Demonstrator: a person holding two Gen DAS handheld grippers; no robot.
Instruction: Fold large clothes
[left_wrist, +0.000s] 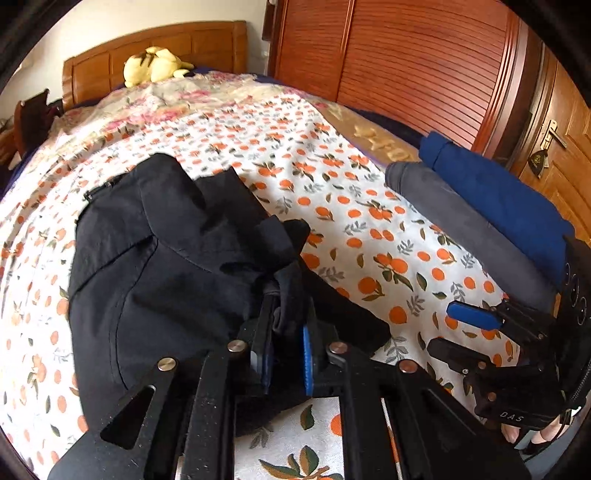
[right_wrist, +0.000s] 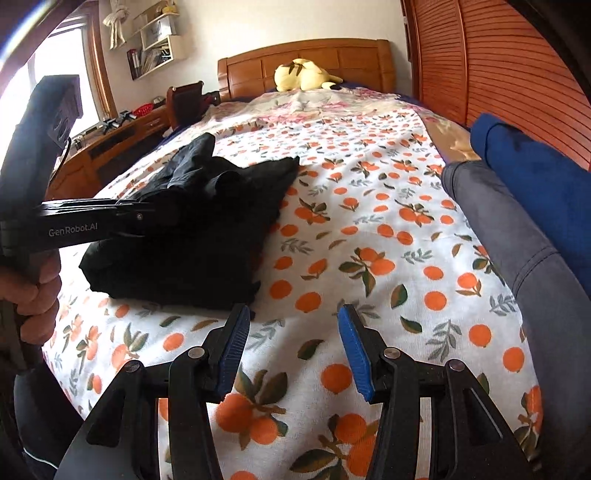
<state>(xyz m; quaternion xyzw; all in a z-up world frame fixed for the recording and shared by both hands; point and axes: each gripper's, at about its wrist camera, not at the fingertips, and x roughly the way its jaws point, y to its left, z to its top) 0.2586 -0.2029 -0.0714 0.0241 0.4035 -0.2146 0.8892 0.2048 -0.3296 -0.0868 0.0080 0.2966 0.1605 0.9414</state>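
Left wrist view shows the left claw (left_wrist: 286, 317) clenched on a bunched edge of the black garment (left_wrist: 159, 258), which lies partly folded on the orange-print bedsheet (left_wrist: 332, 192). Relative to that garment, the right claw (right_wrist: 291, 343) hangs released and empty over bare sheet just beside its near edge, jaws standing apart with nothing between them. A grey folded garment (right_wrist: 517, 251) and a blue folded garment (right_wrist: 535, 177) lie well apart from the black one, toward the wardrobe side of the bed.

Judging by the layout, the step in hand is carrying the pinched edge across to make a fold. To do it well, the grip should hold the whole layer, not just a wrinkle, and the cloth should be kept low over the black garment so it lays flat instead of dragging the pile. The free claw could pin or take the near corner so both edges line up. Bunching near the pinch is the main risk.
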